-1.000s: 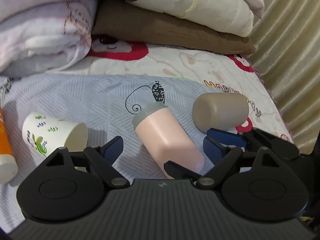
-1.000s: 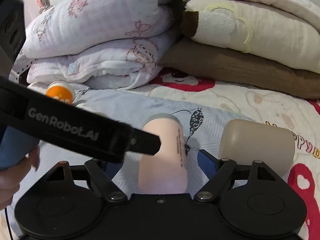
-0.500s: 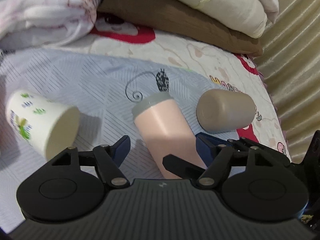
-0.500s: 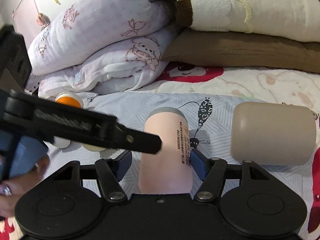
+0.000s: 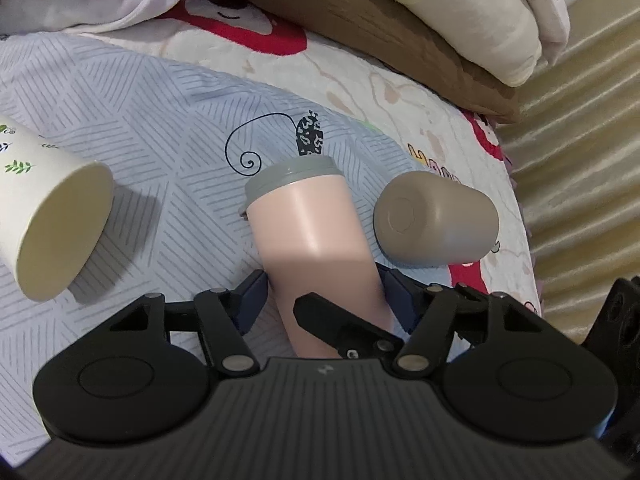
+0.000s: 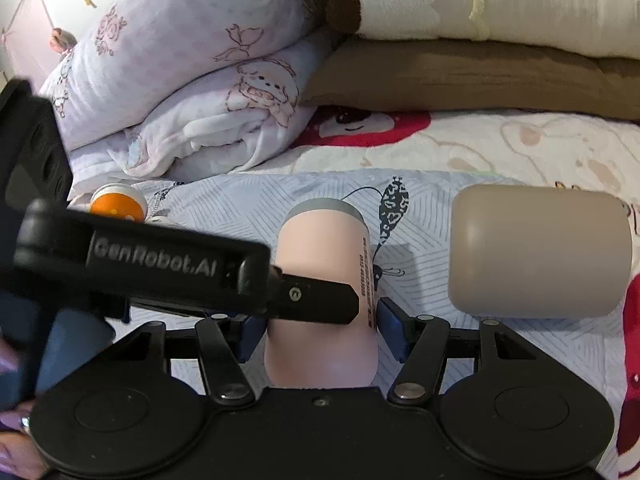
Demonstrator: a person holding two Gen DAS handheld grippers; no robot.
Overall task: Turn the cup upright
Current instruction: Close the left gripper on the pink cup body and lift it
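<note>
On the bed, the right tongs (image 6: 316,330) have been closed from straddling to near-contact around the lying pink cup (image 6: 322,280), the left tongs (image 5: 322,300) likewise open astride it; lift pending.

Both grippers, left gripper (image 5: 322,300) and right gripper (image 6: 316,330), have matte black ribbed bodies, round discs, silver rivets and blue pads (image 6: 394,326). White "GenRobot.AI" lettering marks the left one's side.

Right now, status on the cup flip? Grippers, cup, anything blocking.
Left gripper and right gripper both straddle the pink cup, pads at its sides, contact unclear. Cup on its side, not yet upright. Tan cup lies close beside, not touching.
</note>
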